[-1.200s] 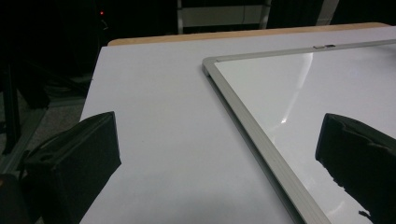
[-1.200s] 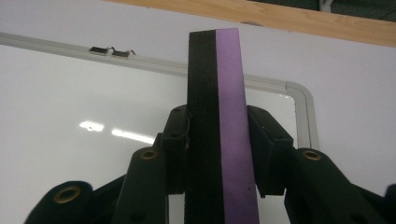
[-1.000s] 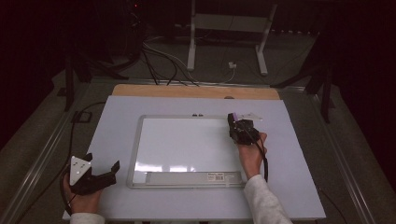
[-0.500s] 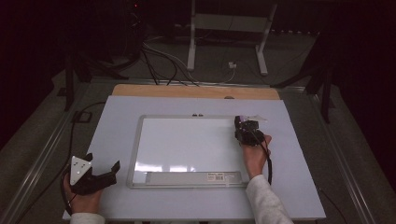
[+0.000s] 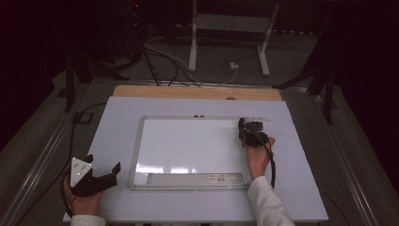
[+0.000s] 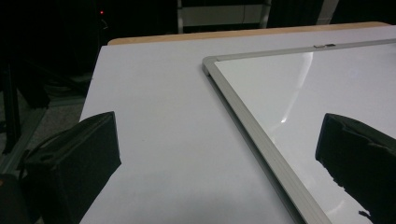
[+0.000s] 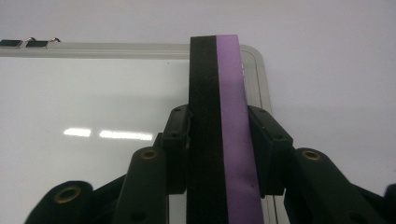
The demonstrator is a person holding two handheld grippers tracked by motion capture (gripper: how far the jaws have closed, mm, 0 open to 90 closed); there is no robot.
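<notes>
A whiteboard (image 5: 188, 141) in a silver frame lies flat in the middle of the table. My right gripper (image 5: 249, 131) hovers at its far right corner, shut on an eraser (image 7: 229, 70) with a black felt half and a purple half. The eraser stands on edge between the pads, pointing at the board's top right corner (image 7: 252, 51). At the near left of the table a hand holds my left gripper (image 5: 103, 165), open with nothing between its jaws. In the left gripper view that gripper (image 6: 219, 154) faces the board's near left frame (image 6: 252, 121).
A white sheet (image 5: 117, 122) covers the table, with a wooden strip (image 5: 197, 92) along the far edge. A pen tray with a label (image 5: 188, 179) runs along the board's near side. Small metal hangers (image 7: 28, 43) sit on its far frame. Cables and stand legs (image 5: 193, 47) lie on the floor beyond.
My right gripper has drifted slightly to the right near the board's far right corner, still holding the eraser. The left gripper has stayed put.
</notes>
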